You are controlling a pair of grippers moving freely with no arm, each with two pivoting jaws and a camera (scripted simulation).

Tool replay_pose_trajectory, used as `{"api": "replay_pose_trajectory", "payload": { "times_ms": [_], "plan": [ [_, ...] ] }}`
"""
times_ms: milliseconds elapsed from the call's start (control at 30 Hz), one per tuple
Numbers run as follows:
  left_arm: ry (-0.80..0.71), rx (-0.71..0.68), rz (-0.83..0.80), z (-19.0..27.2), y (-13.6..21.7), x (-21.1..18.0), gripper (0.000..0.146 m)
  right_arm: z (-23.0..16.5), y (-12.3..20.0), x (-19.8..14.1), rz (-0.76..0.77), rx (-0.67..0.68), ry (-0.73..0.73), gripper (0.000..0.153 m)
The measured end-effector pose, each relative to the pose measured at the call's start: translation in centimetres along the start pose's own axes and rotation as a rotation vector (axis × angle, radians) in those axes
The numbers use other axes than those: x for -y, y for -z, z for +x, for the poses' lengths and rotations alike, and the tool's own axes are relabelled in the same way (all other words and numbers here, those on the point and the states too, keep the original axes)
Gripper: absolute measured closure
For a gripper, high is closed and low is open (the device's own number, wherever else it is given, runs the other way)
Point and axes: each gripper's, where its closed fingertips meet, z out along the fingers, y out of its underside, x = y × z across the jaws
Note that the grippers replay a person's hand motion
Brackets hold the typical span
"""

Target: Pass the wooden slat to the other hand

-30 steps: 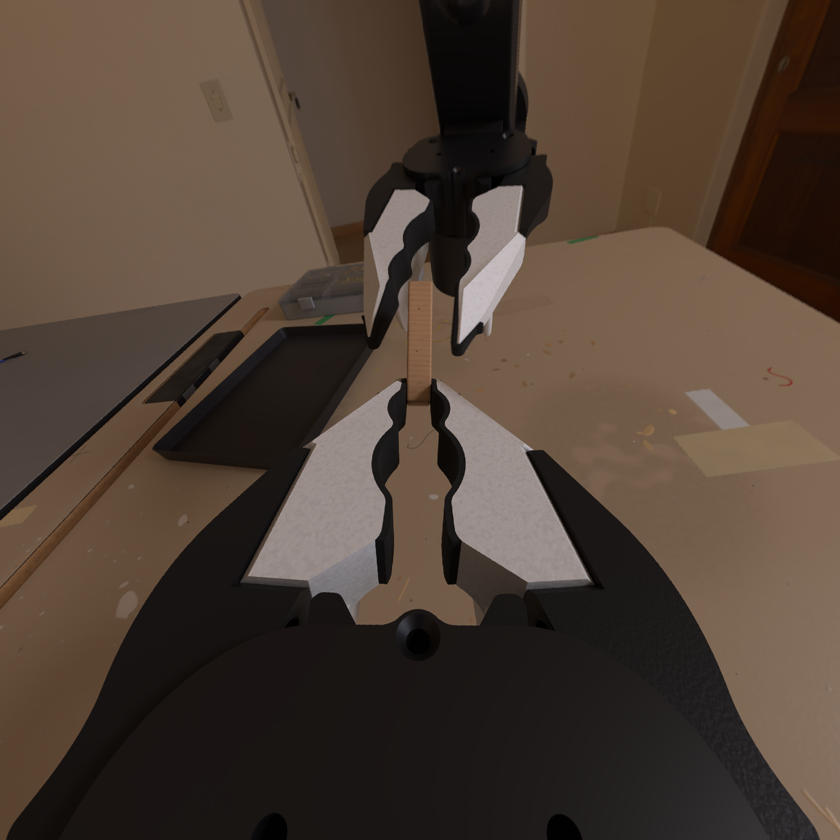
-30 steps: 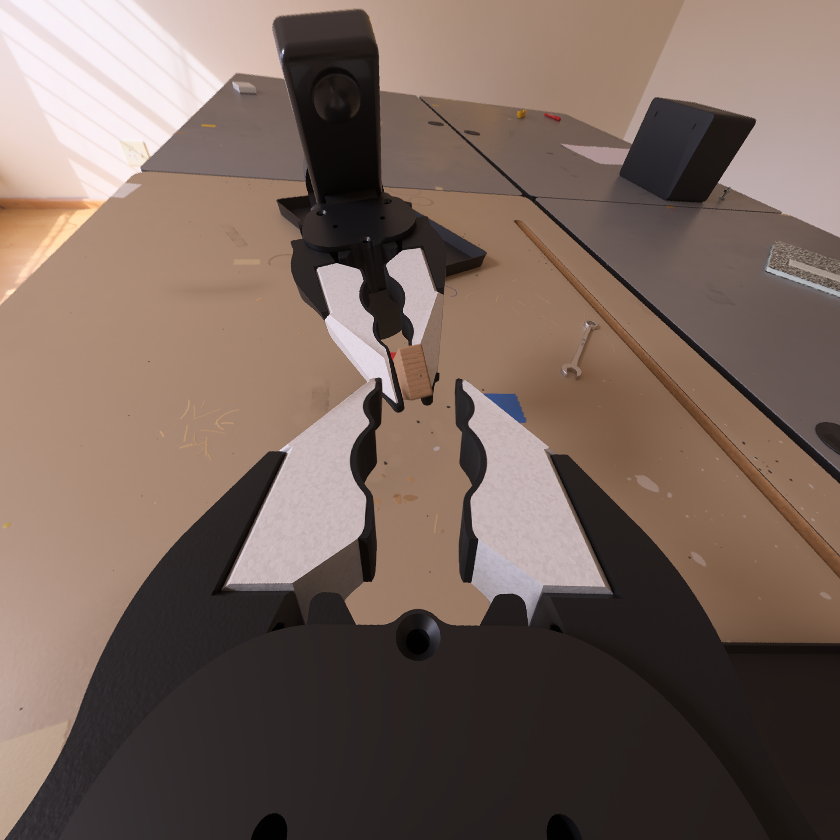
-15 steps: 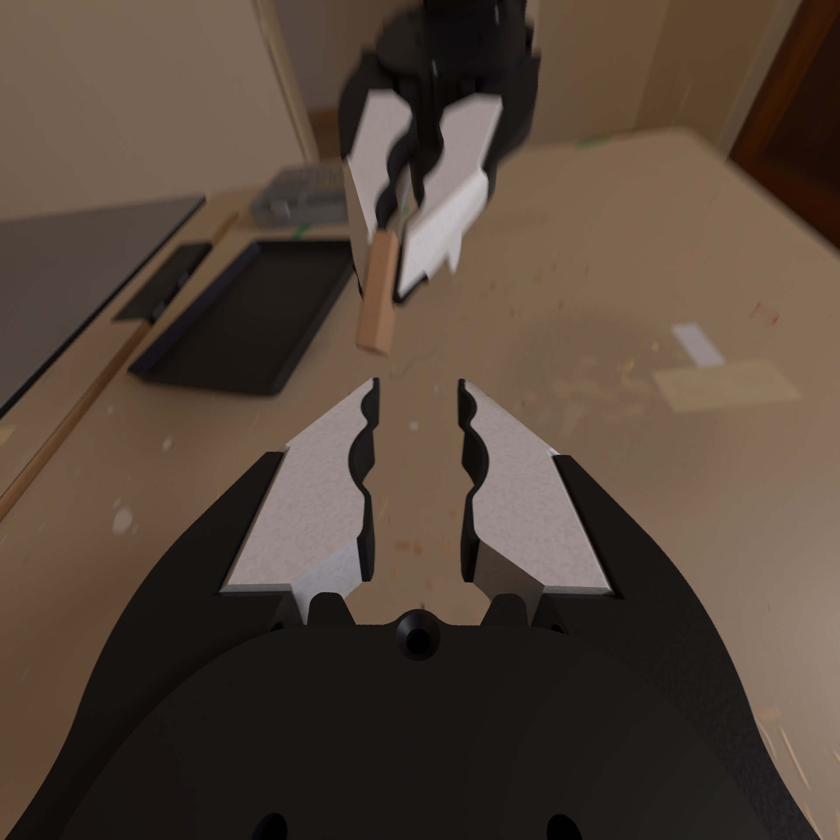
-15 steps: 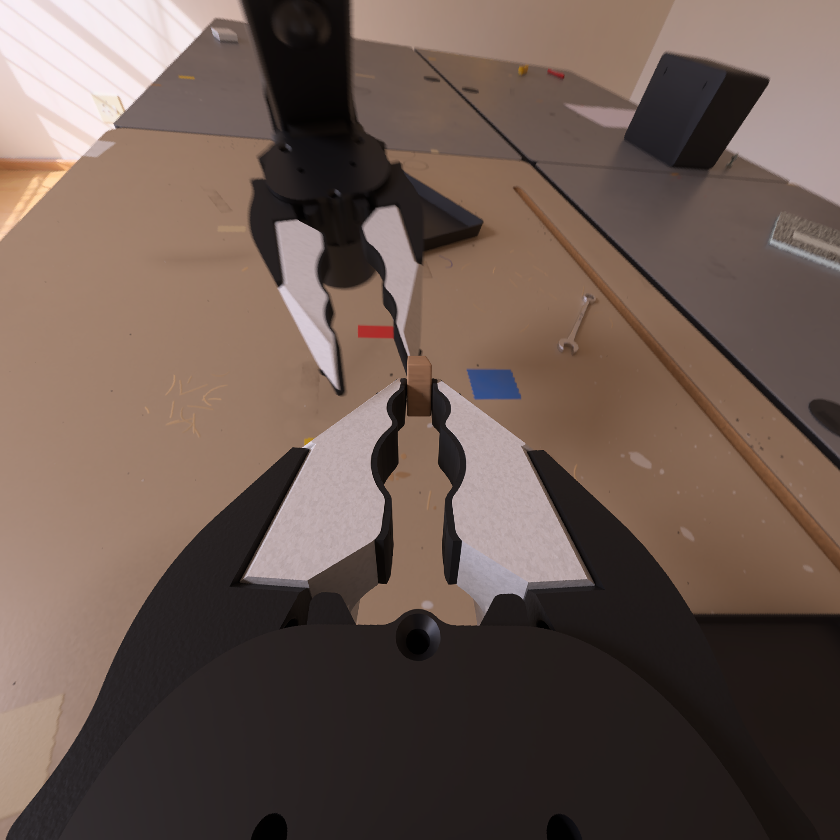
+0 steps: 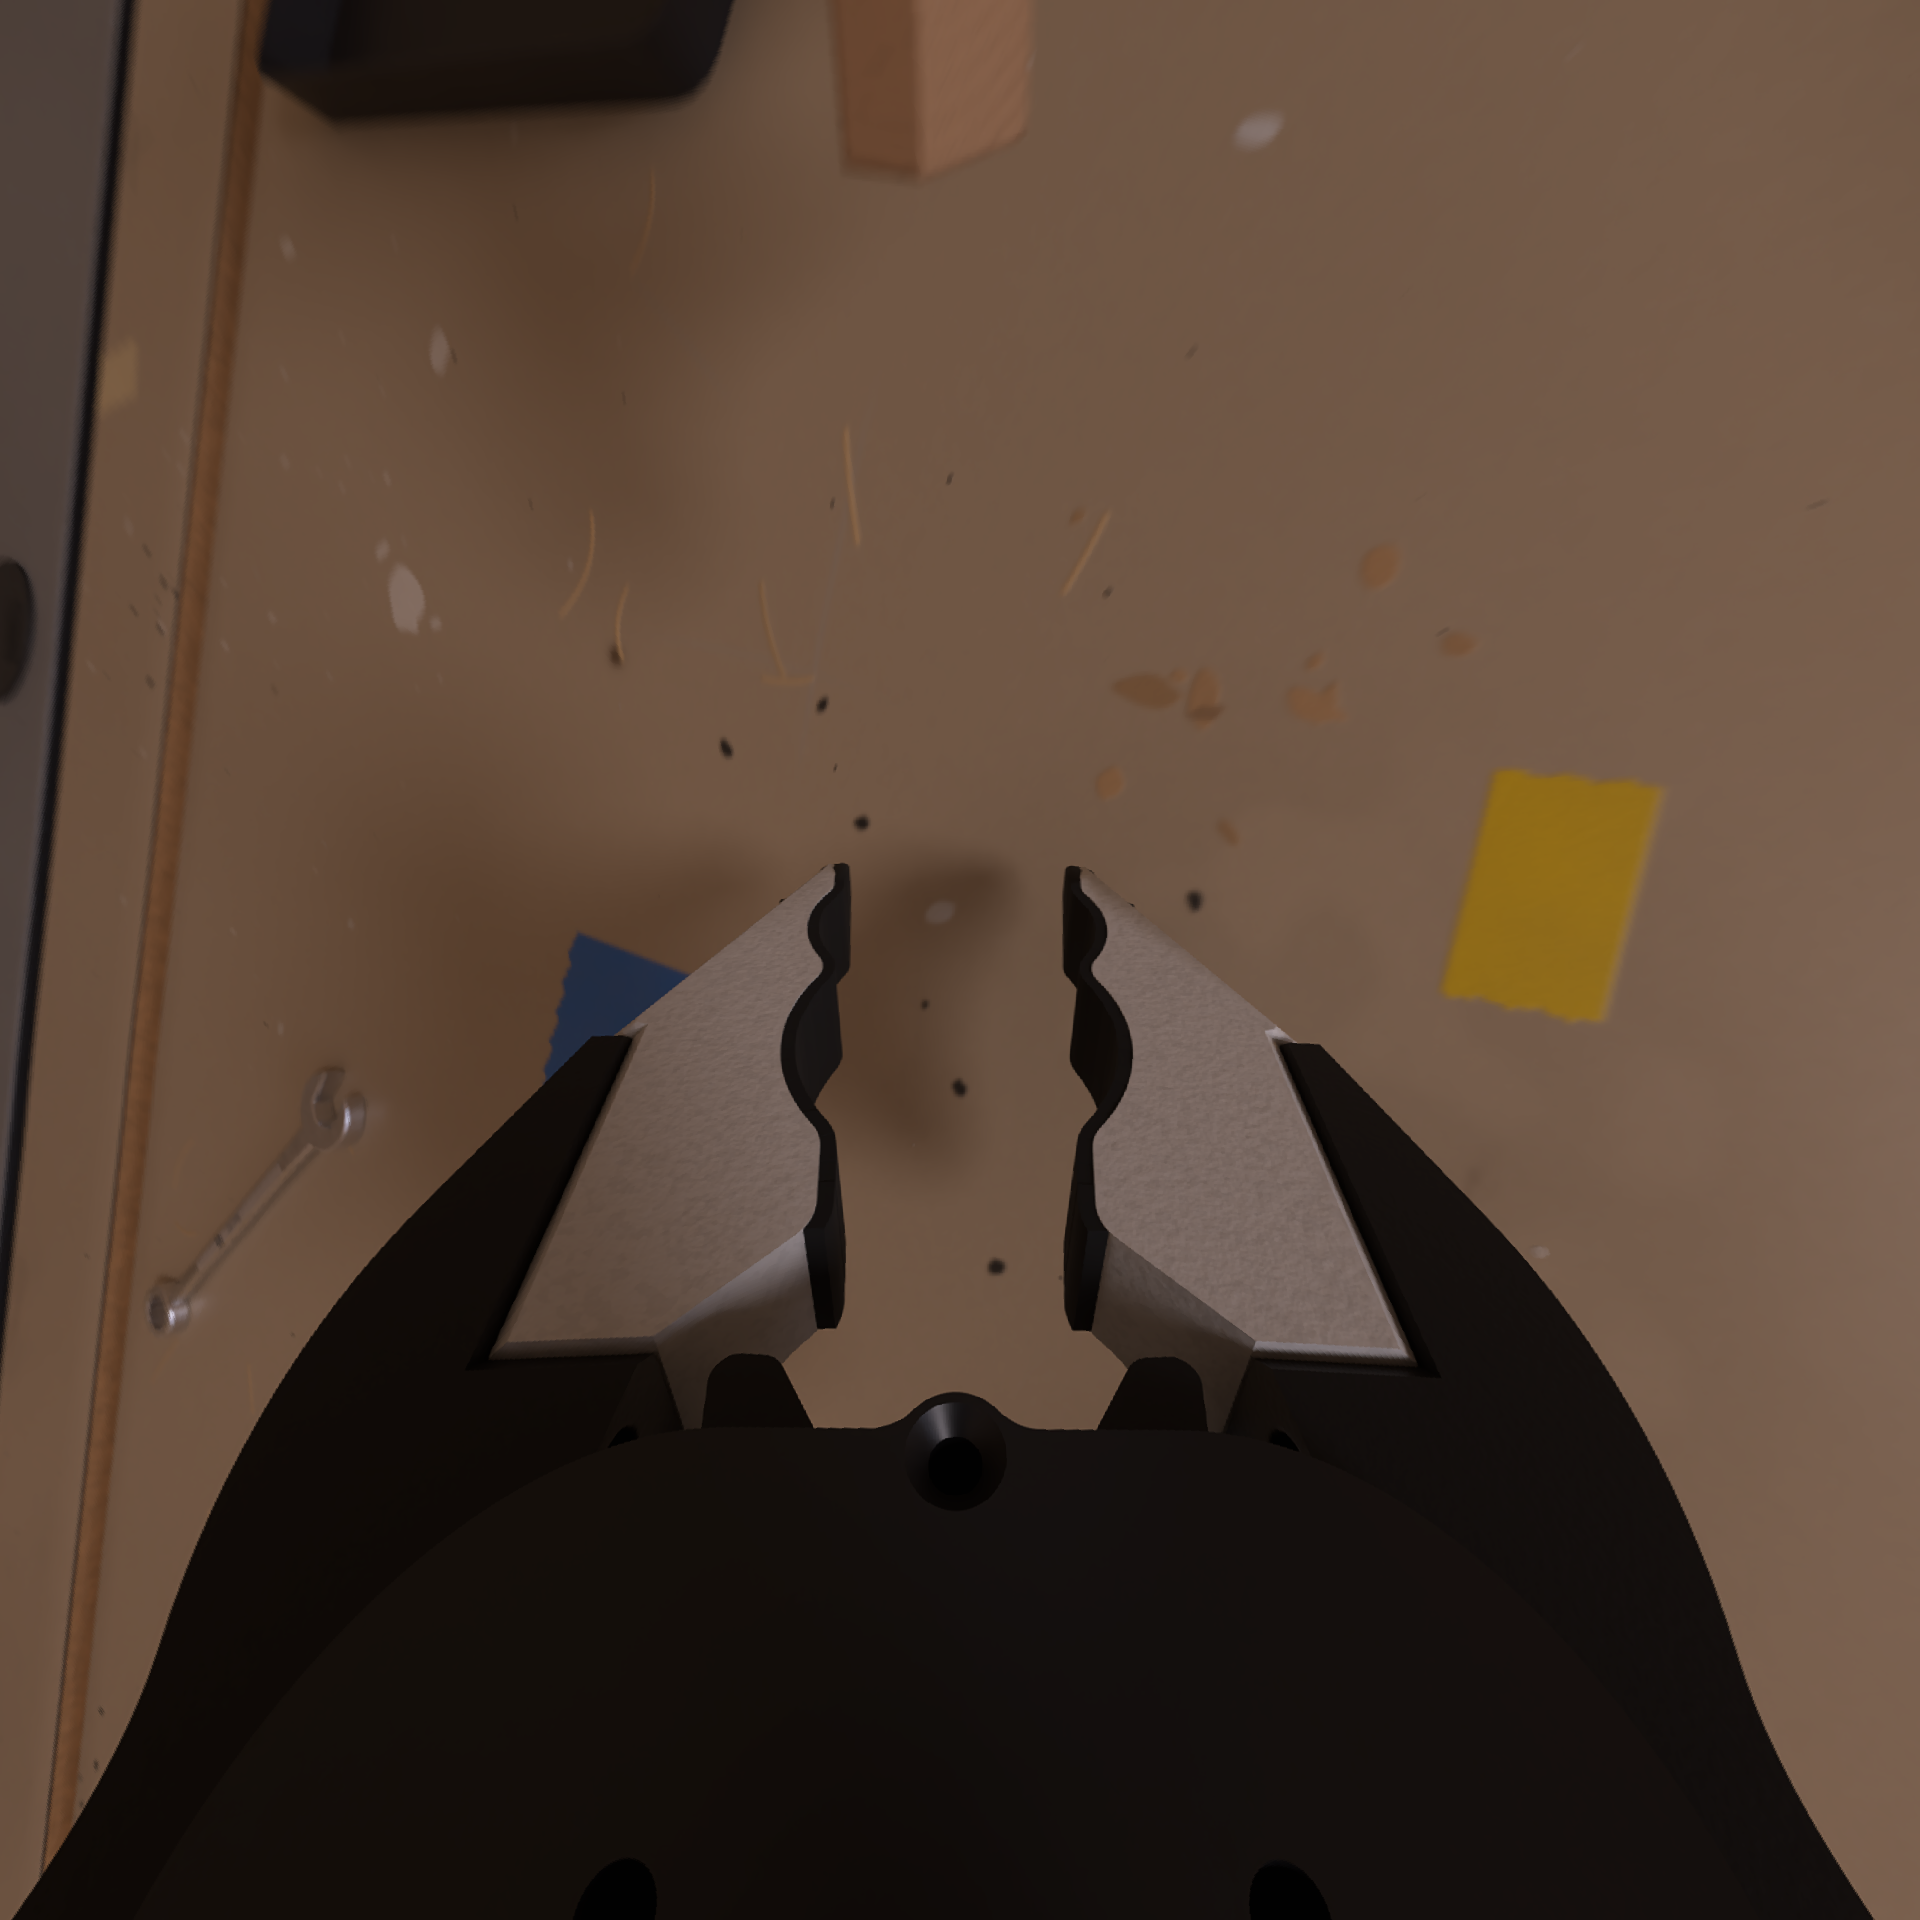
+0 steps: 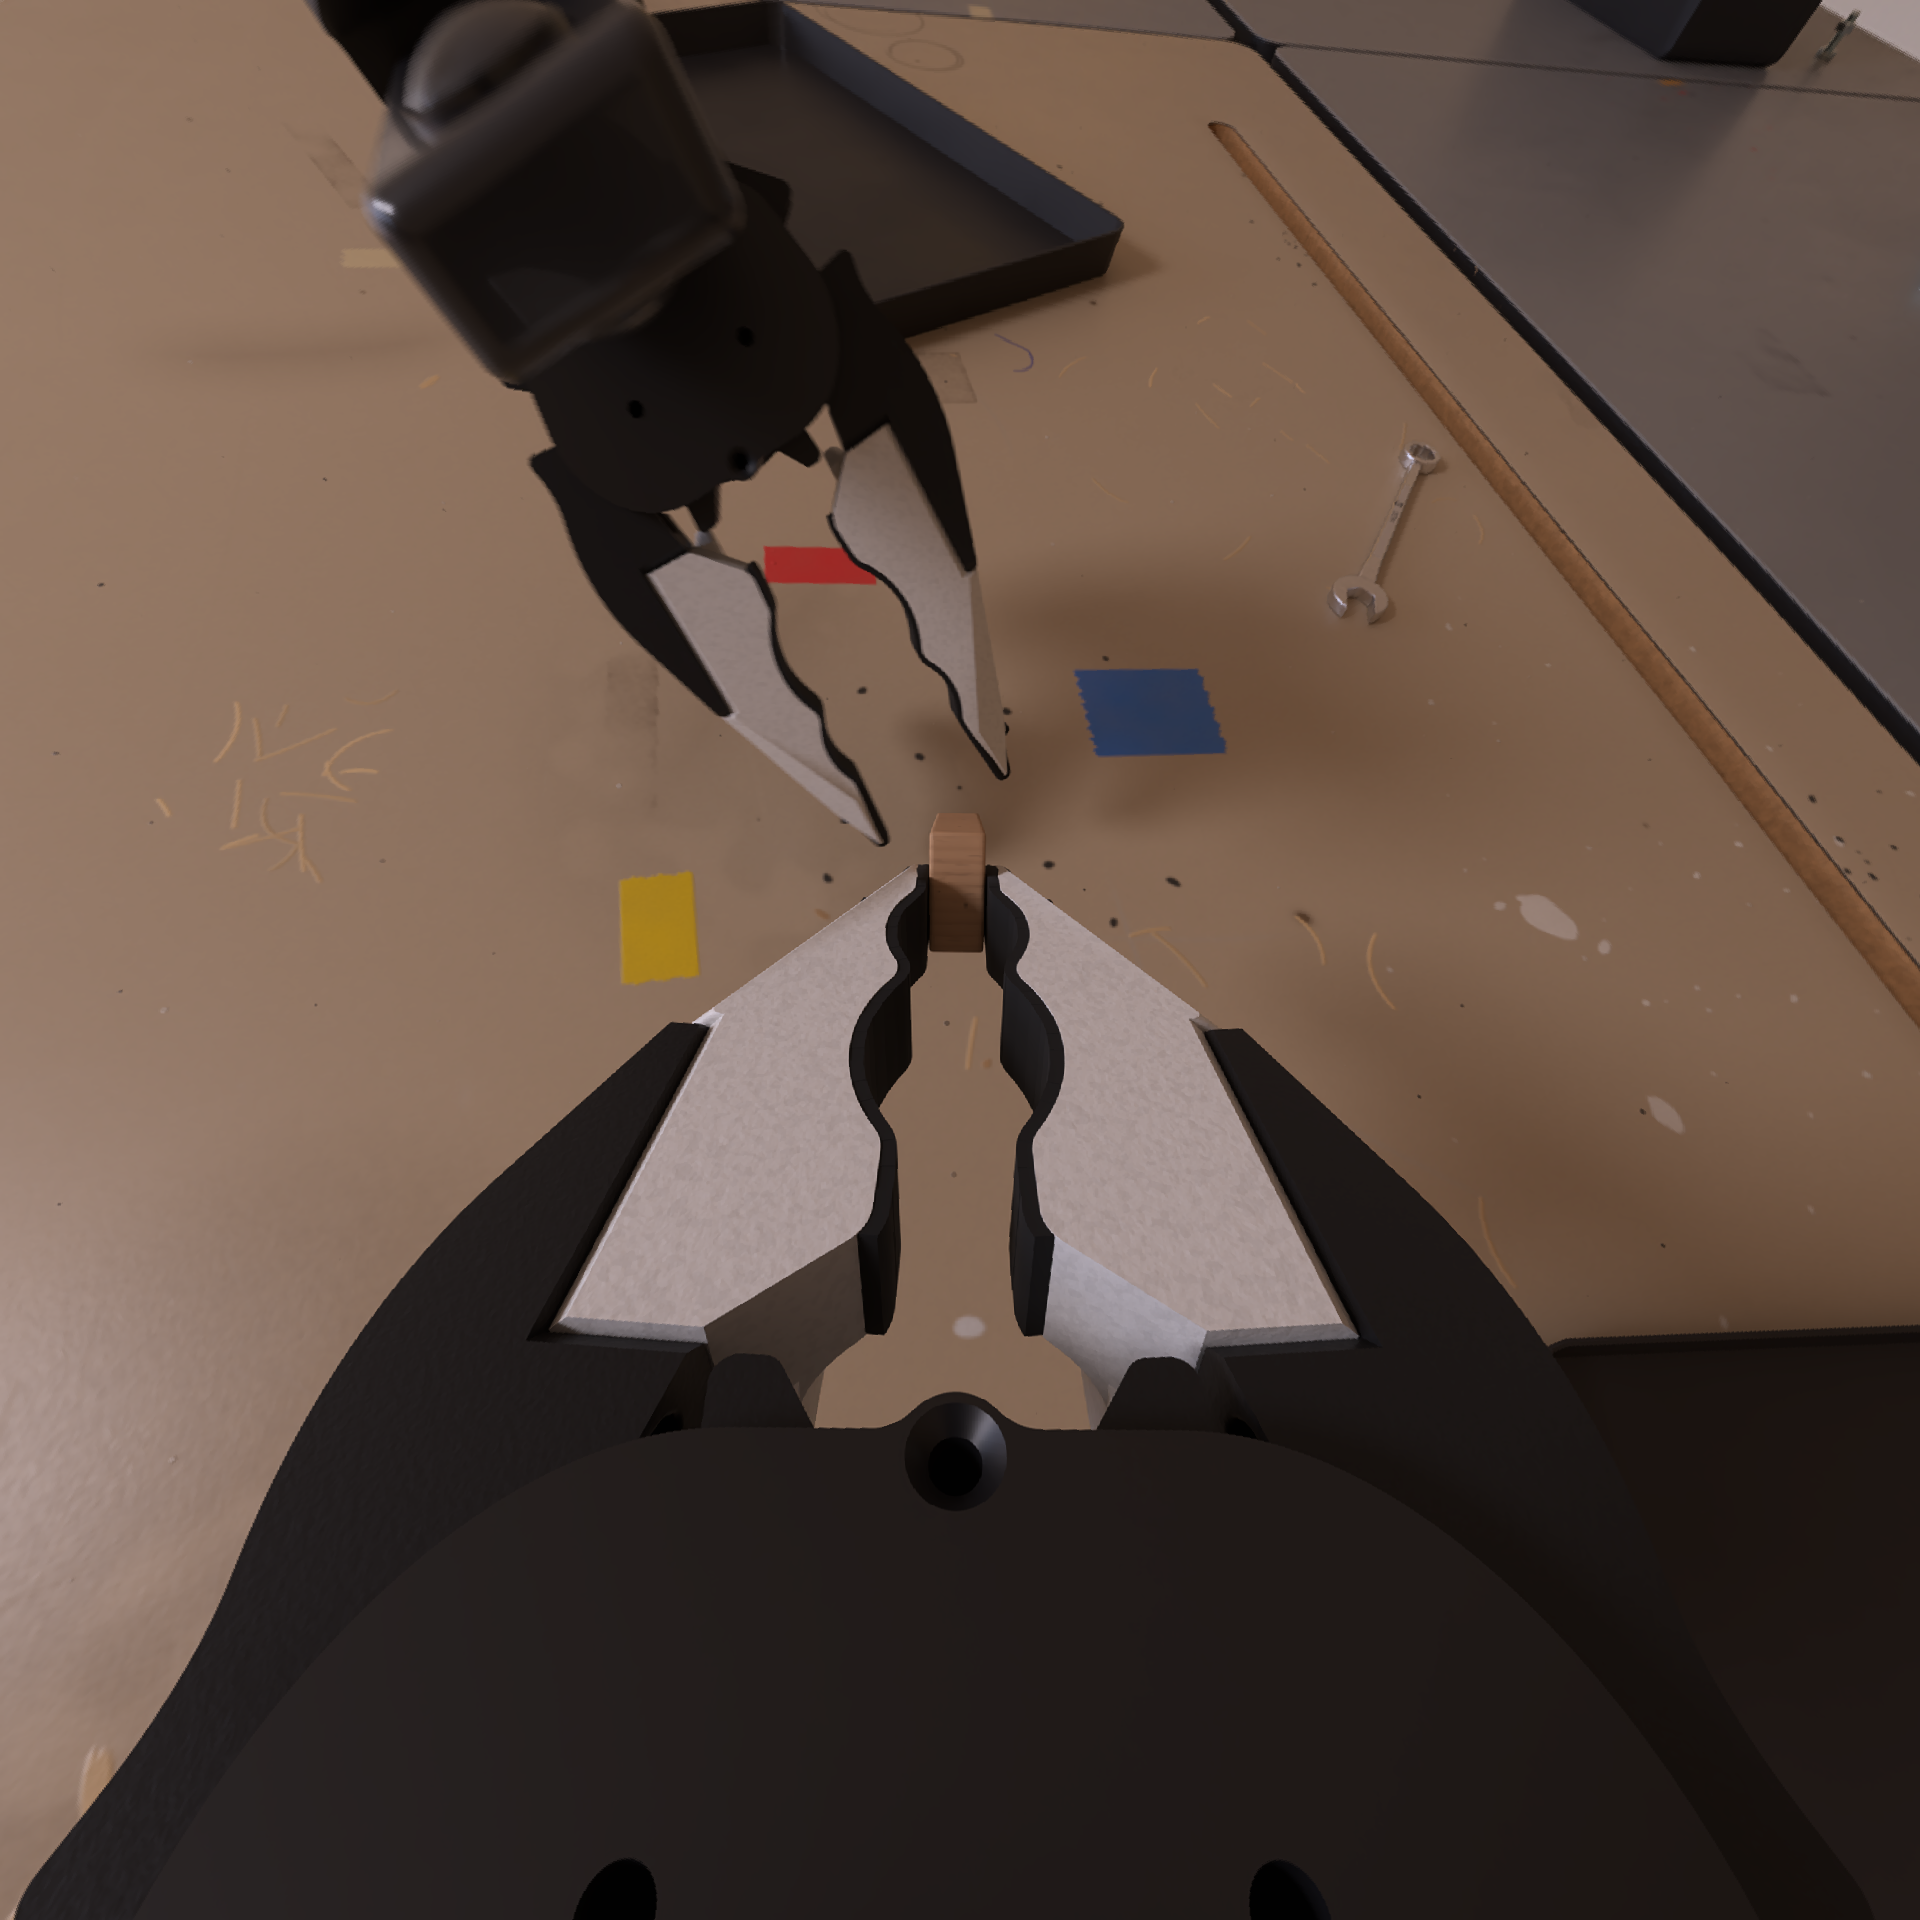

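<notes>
Right wrist view, left to right: the left gripper (image 6: 940, 805) hangs over the table (image 6: 312, 1039) with its fingers spread and nothing between them, tips pointing down. Just beside those tips, not touching them, the wooden slat (image 6: 956, 896) stands pinched at the very tips of the right gripper (image 6: 957, 883), above a blue patch (image 6: 1148, 712).

Wooden slat (image 5: 932, 83) cropped at top edge.

The pale wooden slat (image 6: 957, 896) sits pinched end-on between the right claw's (image 6: 957, 878) fingertips.
</notes>
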Motion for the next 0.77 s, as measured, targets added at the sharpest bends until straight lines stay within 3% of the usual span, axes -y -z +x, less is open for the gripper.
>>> {"api": "replay_pose_trajectory", "payload": {
  "times_ms": [233, 433, 533, 633, 767],
  "plan": [
    [0.084, 0.044, -0.027, -2.5, -0.6, -1.8, 0.130, 0.0, -0.7, -0.6, -0.030, -0.002, 0.011, 0.143],
    [0.100, 0.044, -0.052, -3.6, -0.3, -3.1, 0.142, 0.2, -0.6, -1.0, -0.035, -0.006, -0.003, 0.143],
    [0.089, 0.043, -0.068, -3.8, 0.1, -4.0, 0.139, 0.2, -0.7, -1.5, -0.055, 0.006, -0.013, 0.143],
    [-0.010, 0.069, -0.008, -3.2, 1.3, -2.5, 0.123, 0.2, -1.1, -2.5, -0.124, 0.033, -0.008, 0.143],
    [-0.013, -0.144, 0.177, 1.3, 2.4, 2.0, 0.118, 0.5, -1.8, -3.7, -0.258, 0.055, 0.028, 0.143]
  ]
}}
